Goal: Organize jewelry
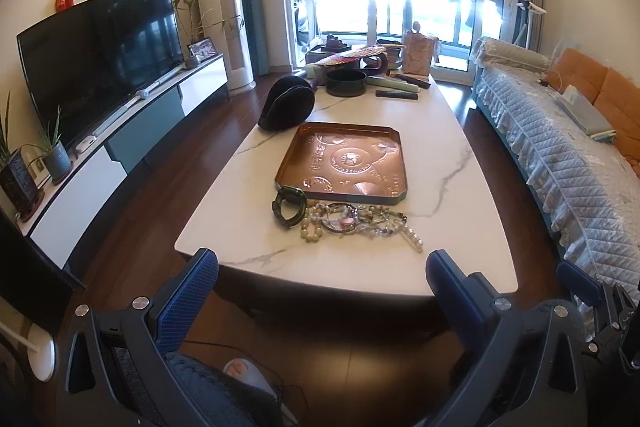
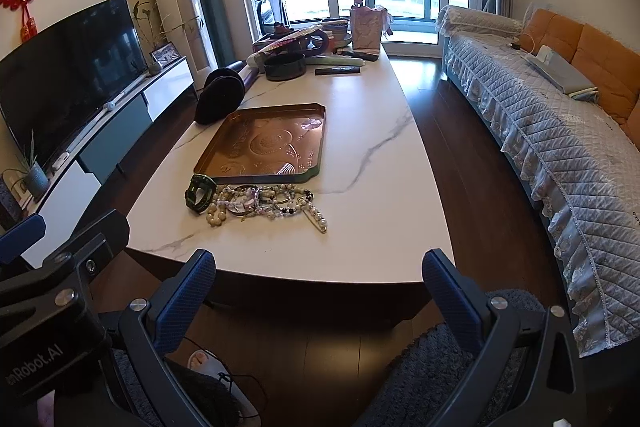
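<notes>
A heap of bead bracelets and necklaces (image 1: 360,223) lies on the white marble table (image 1: 460,187), just in front of an empty copper tray (image 1: 344,161). A dark green bangle (image 1: 289,207) lies at the heap's left end. The same heap (image 2: 264,205), tray (image 2: 268,145) and bangle (image 2: 199,195) show in the right wrist view. My left gripper (image 1: 322,263) is open and empty, held back from the table's near edge. My right gripper (image 2: 320,263) is open and empty, also short of the near edge.
A black pouch (image 1: 286,105), a dark round tin (image 1: 346,82), a fan and boxes crowd the table's far end. A TV cabinet (image 1: 120,147) runs along the left, a covered sofa (image 1: 560,155) along the right. Dark wood floor surrounds the table.
</notes>
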Demonstrator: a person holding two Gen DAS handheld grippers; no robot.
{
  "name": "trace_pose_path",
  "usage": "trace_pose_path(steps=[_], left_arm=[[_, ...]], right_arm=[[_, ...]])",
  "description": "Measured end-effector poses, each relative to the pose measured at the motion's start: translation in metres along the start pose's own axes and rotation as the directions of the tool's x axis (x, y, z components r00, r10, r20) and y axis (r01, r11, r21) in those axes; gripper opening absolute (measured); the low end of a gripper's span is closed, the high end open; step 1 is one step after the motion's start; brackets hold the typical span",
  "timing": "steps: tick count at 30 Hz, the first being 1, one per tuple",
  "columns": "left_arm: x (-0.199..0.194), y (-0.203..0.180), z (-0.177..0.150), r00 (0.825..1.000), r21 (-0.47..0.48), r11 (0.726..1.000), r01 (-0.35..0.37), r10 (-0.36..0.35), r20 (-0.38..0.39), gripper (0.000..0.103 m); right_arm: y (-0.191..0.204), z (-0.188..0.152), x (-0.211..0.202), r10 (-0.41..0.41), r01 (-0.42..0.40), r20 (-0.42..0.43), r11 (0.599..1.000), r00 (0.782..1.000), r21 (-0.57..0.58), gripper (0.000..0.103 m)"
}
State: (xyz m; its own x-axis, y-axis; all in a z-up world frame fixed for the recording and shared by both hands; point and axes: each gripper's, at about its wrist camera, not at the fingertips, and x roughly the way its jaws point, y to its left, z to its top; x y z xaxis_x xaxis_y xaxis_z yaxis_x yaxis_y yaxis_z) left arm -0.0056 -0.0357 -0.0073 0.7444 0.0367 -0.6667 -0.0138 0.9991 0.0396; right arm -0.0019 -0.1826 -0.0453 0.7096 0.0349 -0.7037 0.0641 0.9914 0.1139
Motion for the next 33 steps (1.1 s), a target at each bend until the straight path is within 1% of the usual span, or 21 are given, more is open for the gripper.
trace_pose_path(steps=[4,8,13,19,26,33], left_arm=[[0.005,-0.002,0.002,1.000,0.013,1.000,0.018,-0.018,-0.003,0.103],[0.008,-0.002,0.004,1.000,0.014,1.000,0.020,-0.020,0.000,0.103],[0.008,-0.007,0.003,1.000,0.033,0.999,0.017,-0.018,0.017,0.103],[0.012,-0.012,0.002,1.000,0.049,0.999,0.024,-0.024,0.016,0.103],[0.017,-0.013,0.000,1.000,0.042,0.999,0.014,-0.015,0.018,0.103],[0.022,-0.013,-0.001,0.999,0.044,0.999,0.033,-0.033,0.006,0.103]], right_arm=[[0.003,0.002,0.003,-0.017,0.017,0.005,1.000,1.000,-0.022,0.103],[0.005,0.001,0.006,-0.022,0.022,0.002,0.999,1.000,-0.031,0.103],[0.003,-0.001,0.016,-0.011,0.010,-0.031,1.000,0.999,-0.020,0.103],[0.004,-0.002,0.019,-0.004,0.004,-0.039,1.000,0.999,-0.023,0.103],[0.003,-0.003,0.022,-0.002,0.001,-0.043,1.000,0.999,-0.010,0.103],[0.006,-0.004,0.028,-0.001,0.000,-0.064,1.000,0.998,-0.016,0.103]])
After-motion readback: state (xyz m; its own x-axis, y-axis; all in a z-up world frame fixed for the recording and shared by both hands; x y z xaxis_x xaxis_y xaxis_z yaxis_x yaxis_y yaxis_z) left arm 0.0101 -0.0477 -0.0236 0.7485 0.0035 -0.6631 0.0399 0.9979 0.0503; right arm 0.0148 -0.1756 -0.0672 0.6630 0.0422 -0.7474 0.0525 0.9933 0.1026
